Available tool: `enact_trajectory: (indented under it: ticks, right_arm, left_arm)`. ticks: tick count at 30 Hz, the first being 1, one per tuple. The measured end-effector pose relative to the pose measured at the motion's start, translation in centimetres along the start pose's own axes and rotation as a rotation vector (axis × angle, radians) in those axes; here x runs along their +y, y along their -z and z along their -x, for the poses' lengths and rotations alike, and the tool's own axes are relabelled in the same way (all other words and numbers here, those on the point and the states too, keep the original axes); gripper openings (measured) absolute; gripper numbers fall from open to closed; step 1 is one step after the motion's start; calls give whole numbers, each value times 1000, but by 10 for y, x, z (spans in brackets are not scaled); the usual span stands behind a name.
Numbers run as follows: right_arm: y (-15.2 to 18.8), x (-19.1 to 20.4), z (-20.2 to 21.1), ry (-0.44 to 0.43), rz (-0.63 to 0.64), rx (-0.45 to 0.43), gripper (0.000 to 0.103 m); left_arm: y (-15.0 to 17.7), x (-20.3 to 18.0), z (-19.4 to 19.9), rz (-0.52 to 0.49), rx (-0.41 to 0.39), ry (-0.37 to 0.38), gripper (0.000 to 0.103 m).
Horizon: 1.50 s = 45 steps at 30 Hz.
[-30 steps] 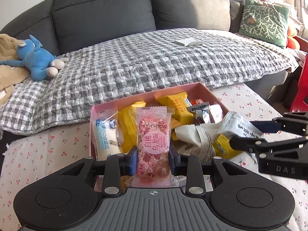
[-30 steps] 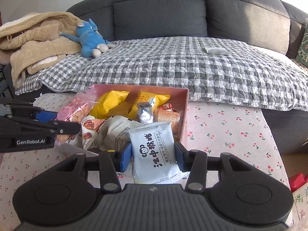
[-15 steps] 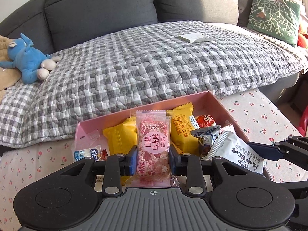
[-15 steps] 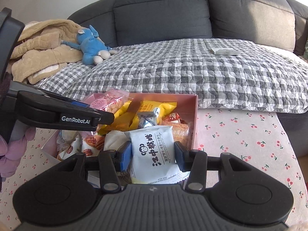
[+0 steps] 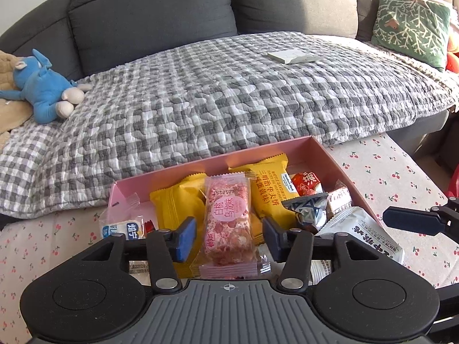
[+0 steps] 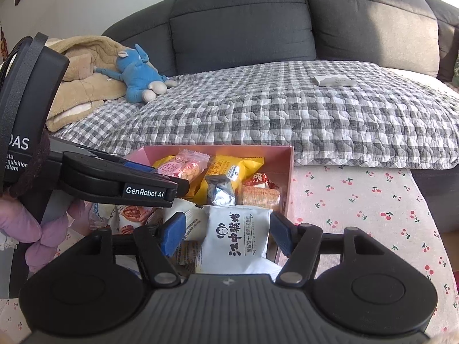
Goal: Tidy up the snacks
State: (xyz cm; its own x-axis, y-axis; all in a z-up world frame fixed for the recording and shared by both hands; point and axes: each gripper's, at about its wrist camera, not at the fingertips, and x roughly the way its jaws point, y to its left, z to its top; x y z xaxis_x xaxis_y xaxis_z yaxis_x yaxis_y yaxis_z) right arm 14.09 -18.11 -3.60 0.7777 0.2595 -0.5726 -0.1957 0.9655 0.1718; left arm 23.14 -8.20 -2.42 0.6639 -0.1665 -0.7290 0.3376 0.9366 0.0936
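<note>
A pink box (image 5: 200, 169) on the cherry-print table holds several snack packets. In the left wrist view, a pink snack packet (image 5: 228, 218) lies over the box's snacks between the fingers of my left gripper (image 5: 229, 235). Its jaws are opening, with a gap on each side of the packet. In the right wrist view, a white packet (image 6: 238, 238) with black print rests at the box's near end, inside my right gripper (image 6: 226, 232). Those jaws are opening too, and the pads are clear of it. My left gripper (image 6: 163, 176) reaches in from the left over the pink packet (image 6: 186, 166).
Behind the table (image 6: 358, 200) is a dark grey sofa (image 5: 149, 20) under a grey checked quilt (image 5: 229, 91). On it lie a blue plush toy (image 5: 46, 91), a small white box (image 5: 294, 56) and a green cushion (image 5: 410, 25). A hand in purple (image 6: 28, 229) holds the left gripper.
Both grippers were shut on their packets and have let go; the pads now stand apart from them. The left gripper moved in over the box, and both packets rest on the snacks.
</note>
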Motion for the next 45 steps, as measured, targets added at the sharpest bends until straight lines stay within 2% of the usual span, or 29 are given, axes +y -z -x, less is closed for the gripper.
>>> enact_trajectory:
  ticks: [6, 12, 19, 25, 29, 32, 45]
  right_arm:
    - [-1, 4, 11, 6, 2, -11, 75]
    - [-1, 10, 26, 18, 0, -22, 82]
    - [3, 16, 46, 45, -11, -33, 89]
    - [9, 19, 56, 85, -35, -12, 90]
    - [14, 25, 61, 103, -45, 6, 92]
    - [18, 30, 64, 116, -46, 19, 93]
    - [42, 63, 70, 190, 17, 85, 99]
  left_arm:
    - [8, 7, 20, 16, -25, -1, 74]
    - [17, 16, 44, 48, -52, -3, 84]
    - [37, 19, 75, 65, -78, -19, 91]
    - [64, 20, 93, 88, -62, -54, 92]
    - [82, 23, 104, 114, -48, -77, 99]
    - [95, 26, 110, 128, -37, -93, 100]
    - [138, 27, 137, 154, 7, -168, 103]
